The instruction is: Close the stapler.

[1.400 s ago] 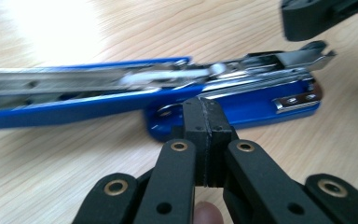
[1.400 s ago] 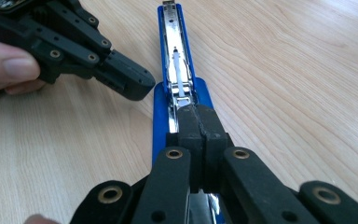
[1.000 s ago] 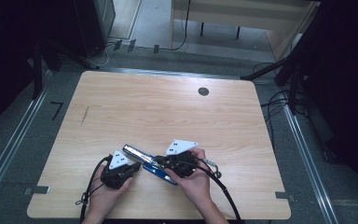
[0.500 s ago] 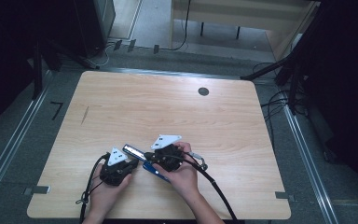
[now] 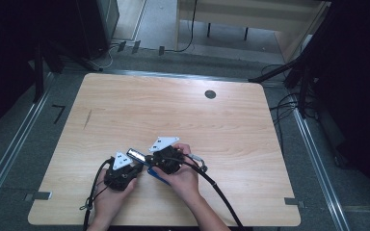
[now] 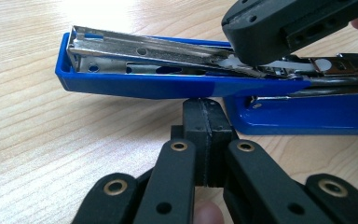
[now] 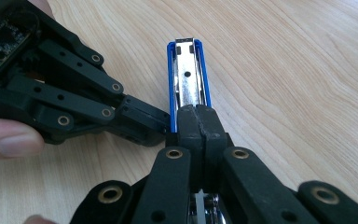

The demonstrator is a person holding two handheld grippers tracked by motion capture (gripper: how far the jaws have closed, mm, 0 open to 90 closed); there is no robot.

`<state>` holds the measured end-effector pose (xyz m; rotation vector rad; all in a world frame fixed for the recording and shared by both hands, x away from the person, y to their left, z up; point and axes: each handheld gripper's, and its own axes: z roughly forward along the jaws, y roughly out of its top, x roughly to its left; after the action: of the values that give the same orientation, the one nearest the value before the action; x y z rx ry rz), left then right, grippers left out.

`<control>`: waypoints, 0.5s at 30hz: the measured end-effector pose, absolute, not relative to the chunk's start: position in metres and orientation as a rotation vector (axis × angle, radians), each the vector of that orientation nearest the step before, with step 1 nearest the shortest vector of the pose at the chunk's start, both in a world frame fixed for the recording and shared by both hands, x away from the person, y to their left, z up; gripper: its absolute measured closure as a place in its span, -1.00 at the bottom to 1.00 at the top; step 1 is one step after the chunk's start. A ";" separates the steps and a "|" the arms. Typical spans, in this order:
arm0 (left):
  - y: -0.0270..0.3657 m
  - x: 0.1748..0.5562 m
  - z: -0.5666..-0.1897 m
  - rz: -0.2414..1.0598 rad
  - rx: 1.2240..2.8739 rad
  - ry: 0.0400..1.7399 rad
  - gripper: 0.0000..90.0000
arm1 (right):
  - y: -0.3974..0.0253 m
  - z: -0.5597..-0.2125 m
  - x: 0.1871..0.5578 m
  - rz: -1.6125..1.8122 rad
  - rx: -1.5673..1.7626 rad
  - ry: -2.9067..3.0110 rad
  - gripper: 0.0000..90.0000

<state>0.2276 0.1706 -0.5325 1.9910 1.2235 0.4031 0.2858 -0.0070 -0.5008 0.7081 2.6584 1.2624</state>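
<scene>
From above, my two grippers sit close together near the front edge of the wooden table (image 5: 183, 120), the left gripper (image 5: 136, 167) low and to the left, the right gripper (image 5: 149, 161) just beside it, with the blue stapler (image 5: 142, 158) between them; from that height the stapler is little more than a bright metal strip and a sliver of blue, and I cannot read how my jaws stand. My left gripper view tells more: the stapler (image 6: 177, 79) lies open, its blue top arm lifted and tilted over the blue base on the table, and the arm forms a long trough that holds the shiny metal staple channel. Whether any staples lie in that channel I cannot tell. The jaws of my left gripper (image 6: 207, 140) are pressed together with no gap, their tip right under the blue arm, holding nothing that I can see. My right gripper (image 6: 279, 28) comes in from the upper right and presses down on the metal channel. My right gripper view looks straight along the stapler (image 7: 189, 79), the channel running away between its blue walls, and my right gripper (image 7: 199, 133) has its jaws closed flat together on top of it, while my left gripper (image 7: 140, 119) touches the blue side wall from the left.
</scene>
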 end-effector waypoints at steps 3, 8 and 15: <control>0.170 0.228 -0.532 0.404 1.998 1.219 1.00 | -0.005 -0.501 0.287 1.262 0.701 2.663 1.00; 0.170 0.227 -0.532 0.417 1.990 1.212 1.00 | -0.004 -0.500 0.286 1.261 0.712 2.667 1.00; 0.170 0.225 -0.529 0.435 1.966 1.207 1.00 | -0.005 -0.497 0.285 1.273 0.705 2.658 1.00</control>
<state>0.2247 0.1696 -0.5291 1.9659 1.2071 0.4355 0.2850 -0.0048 -0.4970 0.7050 2.6576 1.2728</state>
